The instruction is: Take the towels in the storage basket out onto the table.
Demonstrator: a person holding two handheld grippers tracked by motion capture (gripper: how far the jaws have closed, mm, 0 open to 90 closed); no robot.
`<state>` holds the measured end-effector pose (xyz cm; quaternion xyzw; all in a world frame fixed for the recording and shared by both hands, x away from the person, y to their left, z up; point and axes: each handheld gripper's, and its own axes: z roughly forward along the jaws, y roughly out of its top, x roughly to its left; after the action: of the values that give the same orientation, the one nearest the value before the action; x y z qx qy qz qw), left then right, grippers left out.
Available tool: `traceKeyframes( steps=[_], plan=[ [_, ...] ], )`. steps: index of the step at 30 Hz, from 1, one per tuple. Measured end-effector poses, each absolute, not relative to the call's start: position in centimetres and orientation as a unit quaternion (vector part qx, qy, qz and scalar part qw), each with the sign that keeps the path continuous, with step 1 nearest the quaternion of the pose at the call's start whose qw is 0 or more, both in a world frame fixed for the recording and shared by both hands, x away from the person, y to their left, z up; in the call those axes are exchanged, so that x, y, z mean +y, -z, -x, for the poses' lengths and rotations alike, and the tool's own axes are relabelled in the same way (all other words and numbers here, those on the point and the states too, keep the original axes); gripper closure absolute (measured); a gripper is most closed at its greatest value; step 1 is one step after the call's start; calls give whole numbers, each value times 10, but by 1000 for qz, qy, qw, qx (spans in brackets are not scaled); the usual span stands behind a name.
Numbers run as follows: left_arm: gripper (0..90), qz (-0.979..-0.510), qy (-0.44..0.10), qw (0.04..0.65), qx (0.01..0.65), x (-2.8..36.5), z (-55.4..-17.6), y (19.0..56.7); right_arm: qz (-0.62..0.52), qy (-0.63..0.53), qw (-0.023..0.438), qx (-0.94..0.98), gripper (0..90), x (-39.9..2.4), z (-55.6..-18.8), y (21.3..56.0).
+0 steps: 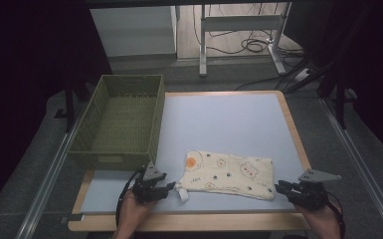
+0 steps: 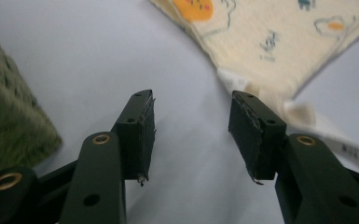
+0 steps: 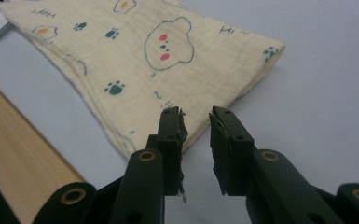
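A folded cream cloth (image 1: 229,174) printed with bears, eggs and paw marks lies flat on the blue table top near the front edge. A white tag (image 1: 183,194) sticks out of its left corner. My left gripper (image 1: 171,186) rests just left of that corner, open, with nothing between its jaws (image 2: 193,100); the cloth (image 2: 261,32) and its tag (image 2: 349,149) lie ahead to the right. My right gripper (image 1: 280,188) sits at the cloth's right end. Its jaws (image 3: 196,114) stand a little apart, open and bare, just short of the cloth's near corner (image 3: 144,60).
A green woven basket (image 1: 109,160) stands at the table's left side, close behind my left gripper; its wall (image 2: 9,121) shows in the left gripper view. The wooden table rim (image 3: 14,158) runs along the front. Desk legs and cables lie on the floor beyond.
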<state>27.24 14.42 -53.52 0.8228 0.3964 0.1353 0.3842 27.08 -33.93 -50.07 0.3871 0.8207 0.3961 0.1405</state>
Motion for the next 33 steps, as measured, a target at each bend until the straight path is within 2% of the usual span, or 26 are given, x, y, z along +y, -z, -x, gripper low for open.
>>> traceKeyframes(
  steps=[7, 13, 15, 20, 22, 26, 27, 30, 31, 33],
  plan=[
    [573, -820, -139, 394, 391, 126, -303, 523, -400, -402, 142, 812, 761, -336, -298, 494],
    [630, -819, -144, 393, 392, 102, -345, 511, -413, -393, 154, 807, 782, -329, -334, 487],
    [626, -819, -153, 388, 394, 95, -355, 510, -419, -387, 155, 806, 773, -327, -347, 488],
    [556, -817, -175, 364, 411, 85, -382, 517, -433, -365, 162, 808, 668, -323, -369, 499],
    [513, -818, -166, 360, 418, 86, -388, 523, -437, -357, 161, 810, 615, -324, -373, 506],
    [488, -825, -159, 350, 414, 82, -387, 536, -430, -343, 157, 820, 618, -322, -372, 517],
    [496, -821, -151, 358, 418, 82, -387, 537, -430, -347, 160, 818, 650, -322, -370, 517],
    [659, -823, -128, 372, 409, 83, -384, 537, -422, -350, 143, 824, 830, -320, -369, 516],
    [749, -825, -122, 374, 405, 82, -383, 537, -415, -346, 146, 829, 849, -318, -368, 515],
    [836, -831, -127, 369, 396, 80, -380, 535, -409, -332, 158, 835, 860, -316, -370, 512]
  ],
)
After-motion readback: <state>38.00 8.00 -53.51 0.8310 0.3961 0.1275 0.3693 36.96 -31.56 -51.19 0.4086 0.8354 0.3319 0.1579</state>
